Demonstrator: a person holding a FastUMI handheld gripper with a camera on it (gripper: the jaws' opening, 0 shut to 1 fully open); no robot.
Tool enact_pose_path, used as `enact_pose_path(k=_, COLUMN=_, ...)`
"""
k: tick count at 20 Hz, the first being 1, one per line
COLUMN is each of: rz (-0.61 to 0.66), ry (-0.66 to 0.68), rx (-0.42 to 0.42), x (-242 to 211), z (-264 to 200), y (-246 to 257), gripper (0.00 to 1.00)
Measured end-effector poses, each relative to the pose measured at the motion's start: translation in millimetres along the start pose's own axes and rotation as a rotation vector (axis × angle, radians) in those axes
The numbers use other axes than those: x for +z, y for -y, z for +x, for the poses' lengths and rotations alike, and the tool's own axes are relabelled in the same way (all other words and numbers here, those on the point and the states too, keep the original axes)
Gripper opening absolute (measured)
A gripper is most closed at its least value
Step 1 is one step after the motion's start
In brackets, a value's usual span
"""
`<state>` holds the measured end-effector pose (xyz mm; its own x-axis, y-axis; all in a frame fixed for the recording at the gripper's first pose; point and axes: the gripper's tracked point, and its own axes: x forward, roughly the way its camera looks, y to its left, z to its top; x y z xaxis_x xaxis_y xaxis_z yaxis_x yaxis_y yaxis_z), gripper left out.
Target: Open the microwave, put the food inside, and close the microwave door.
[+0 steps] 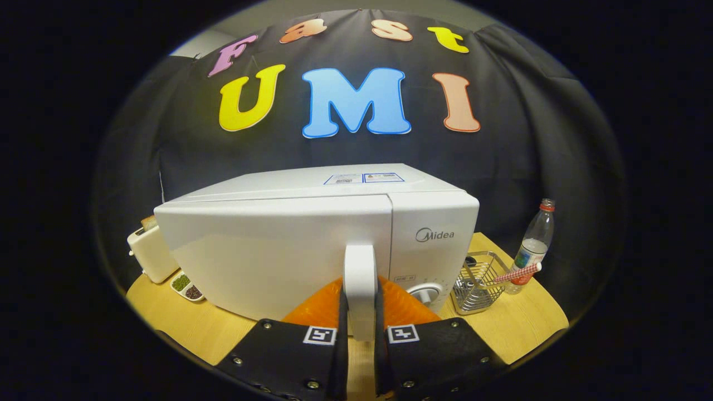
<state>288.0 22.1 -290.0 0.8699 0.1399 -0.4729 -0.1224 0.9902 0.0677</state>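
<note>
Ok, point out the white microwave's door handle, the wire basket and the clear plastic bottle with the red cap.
white microwave door handle [360, 278], gripper view: middle of the upright bar, clamped between the fingers.
wire basket [475, 289], gripper view: its front mesh wall.
clear plastic bottle with red cap [536, 239], gripper view: its body, above the label.

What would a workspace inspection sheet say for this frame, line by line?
Surface: light wooden table, with bare patches to the right of the microwave.
Job's things: white microwave, door looks closed or nearly so; its upright door handle sits between the fingers. Food: cannot tell which item.
Clutter: toaster and a small dish of beans beside the microwave; wire basket and plastic bottle on its other side.
Grippers: gripper shut on the door handle, both fingers against it.
Cables: nothing seen.
Surroundings: black cloth booth wall behind the table.
</note>
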Motion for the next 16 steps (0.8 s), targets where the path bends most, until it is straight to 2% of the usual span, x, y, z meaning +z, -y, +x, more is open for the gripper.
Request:
enact_pose_path(k=2, rz=-0.009, ry=-0.015, rx=-0.021, x=-3.0, z=0.4, y=-1.2, gripper=0.12)
enact_pose_path(k=11, rz=0.012, ry=-0.065, rx=-0.046, x=-23.5, z=-58.4, y=-16.5, gripper=0.12)
enact_pose_path(k=12, rz=0.027, ry=-0.076, rx=-0.039, x=-26.3, z=-65.0, y=-20.6, gripper=0.20)
enact_pose_path(k=16, rz=0.056, ry=-0.095, rx=0.009, x=-38.2, z=-97.2, y=-37.9, gripper=0.25)
